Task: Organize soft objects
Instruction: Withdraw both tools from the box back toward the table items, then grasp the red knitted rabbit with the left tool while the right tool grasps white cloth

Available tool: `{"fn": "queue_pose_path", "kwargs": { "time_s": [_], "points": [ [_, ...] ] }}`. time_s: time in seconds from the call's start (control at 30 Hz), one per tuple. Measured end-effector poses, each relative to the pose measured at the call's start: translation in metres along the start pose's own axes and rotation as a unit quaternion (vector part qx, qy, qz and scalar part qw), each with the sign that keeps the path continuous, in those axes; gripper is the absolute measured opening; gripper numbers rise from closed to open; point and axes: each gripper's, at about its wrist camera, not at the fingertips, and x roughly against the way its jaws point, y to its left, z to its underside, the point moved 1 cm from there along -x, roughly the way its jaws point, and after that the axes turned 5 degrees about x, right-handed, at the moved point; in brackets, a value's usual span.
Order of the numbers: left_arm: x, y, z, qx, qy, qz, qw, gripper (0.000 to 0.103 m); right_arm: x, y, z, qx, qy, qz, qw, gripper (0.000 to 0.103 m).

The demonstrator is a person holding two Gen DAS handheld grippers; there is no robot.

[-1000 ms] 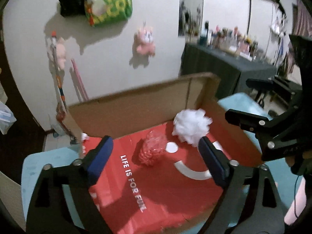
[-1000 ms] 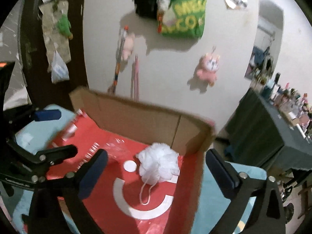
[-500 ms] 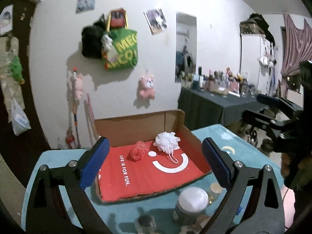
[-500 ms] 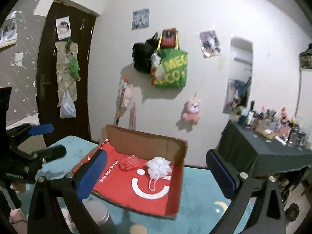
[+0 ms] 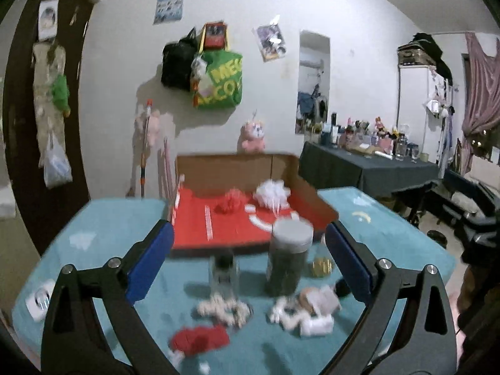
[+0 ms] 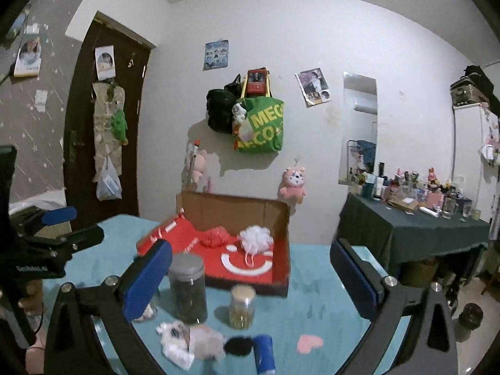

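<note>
My left gripper (image 5: 248, 261) is spread wide with nothing between its pads, and my right gripper (image 6: 250, 276) is likewise spread and empty. Low and left of centre under the left gripper lies a red soft thing (image 5: 198, 339) on the teal table (image 5: 103, 228), its long axis running left to right. Just beyond it sit white fluffy pieces (image 5: 223, 309), then a second white heap (image 5: 304, 311) toward my right pad; all are blurred. Straight ahead stand a small jar (image 5: 223, 273) and a tall dark jar (image 5: 289, 257). Farther on, the cardboard box (image 6: 232, 207) holds a red puff (image 6: 215, 236) and a white puff (image 6: 255, 239) side by side near its back wall. Bare tabletop lies open to the left of the box.
</note>
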Motion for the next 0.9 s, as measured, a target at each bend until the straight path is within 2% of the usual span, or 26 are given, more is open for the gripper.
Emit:
{"fn": "queue_pose_path", "kwargs": {
  "time_s": [0.13, 0.43, 0.9],
  "points": [
    [-0.005, 0.009, 0.036, 0.022, 0.028, -0.008, 0.9993, 0.099, -0.001, 0.021, 0.040, 0.004, 0.012, 0.005, 1.000, 0.103],
    [-0.036, 0.022, 0.102, 0.004, 0.100, -0.038, 0.9942, 0.099, -0.037, 0.057, 0.106, -0.005, 0.090, -0.044, 0.995, 0.103],
    [-0.064, 0.065, 0.124, 0.013, 0.155, -0.058, 0.9861, 0.099, -0.070, 0.079, 0.135, -0.014, 0.143, -0.080, 0.986, 0.103]
  ]
}}
